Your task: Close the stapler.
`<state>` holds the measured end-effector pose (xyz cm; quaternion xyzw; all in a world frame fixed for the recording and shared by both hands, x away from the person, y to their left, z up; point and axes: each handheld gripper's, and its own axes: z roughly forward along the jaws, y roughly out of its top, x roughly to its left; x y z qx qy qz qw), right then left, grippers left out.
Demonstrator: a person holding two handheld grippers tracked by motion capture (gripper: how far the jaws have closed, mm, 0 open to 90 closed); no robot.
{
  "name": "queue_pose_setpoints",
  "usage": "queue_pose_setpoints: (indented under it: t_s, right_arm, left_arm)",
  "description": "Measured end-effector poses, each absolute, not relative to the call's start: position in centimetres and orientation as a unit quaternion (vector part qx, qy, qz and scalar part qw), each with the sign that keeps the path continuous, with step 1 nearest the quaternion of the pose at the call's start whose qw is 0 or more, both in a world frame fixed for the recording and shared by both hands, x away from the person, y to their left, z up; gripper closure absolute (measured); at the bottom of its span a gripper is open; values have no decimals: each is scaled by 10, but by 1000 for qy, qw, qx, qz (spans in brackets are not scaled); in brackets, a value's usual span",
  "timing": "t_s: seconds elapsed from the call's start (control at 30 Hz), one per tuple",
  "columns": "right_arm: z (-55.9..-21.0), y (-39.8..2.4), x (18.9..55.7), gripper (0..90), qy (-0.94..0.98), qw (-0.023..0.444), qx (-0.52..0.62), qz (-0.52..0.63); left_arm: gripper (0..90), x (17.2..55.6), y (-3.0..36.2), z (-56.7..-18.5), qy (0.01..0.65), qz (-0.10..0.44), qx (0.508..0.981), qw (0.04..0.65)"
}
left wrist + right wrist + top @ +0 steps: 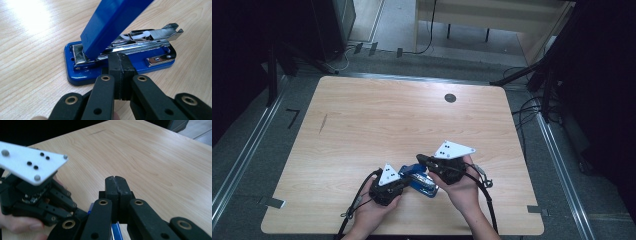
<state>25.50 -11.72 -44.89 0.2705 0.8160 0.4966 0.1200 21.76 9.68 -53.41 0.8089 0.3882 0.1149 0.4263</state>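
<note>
- Stapler (120, 53), blue with a metal staple rail, lies on the table (362, 120) near its 6 o'clock edge, between the two hands; its blue lid is swung up at a steep tilt, leaving the rail bare.
- The left gripper (119, 62) sits just at 6 o'clock of the stapler's base in its own view, jaws pressed together with nothing between them, their tips close against the base edge; contact cannot be made out.
- The right gripper (117, 185) also has its jaws pressed together and empty; a strip of blue peeks from beneath them, likely the raised lid. In the high view it sits at about 2 o'clock of the stapler.
- The step in hand looks like opening or steadying the stapler: the left gripper would do well to pin the base flat while the right one guides the lid slowly, so the base does not slide on the smooth wood.
- The lid's top end is cut off in the left gripper view; whether staples fill the rail is hard to tell, and in the high view the grippers cover much of the stapler.
</note>
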Motion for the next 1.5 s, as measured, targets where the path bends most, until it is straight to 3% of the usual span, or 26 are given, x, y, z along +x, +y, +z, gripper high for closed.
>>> queue_pose_setpoints:
  t_s: [1.2,1.5]
  right_arm:
    - [-509,-156,224,900,810,95,320,481]
    - [-508,-151,218,900,815,117,329,462]
  left_arm:
    - [900,215,98,-534,383,114,809,431]
    - [900,215,99,-533,383,117,807,434]
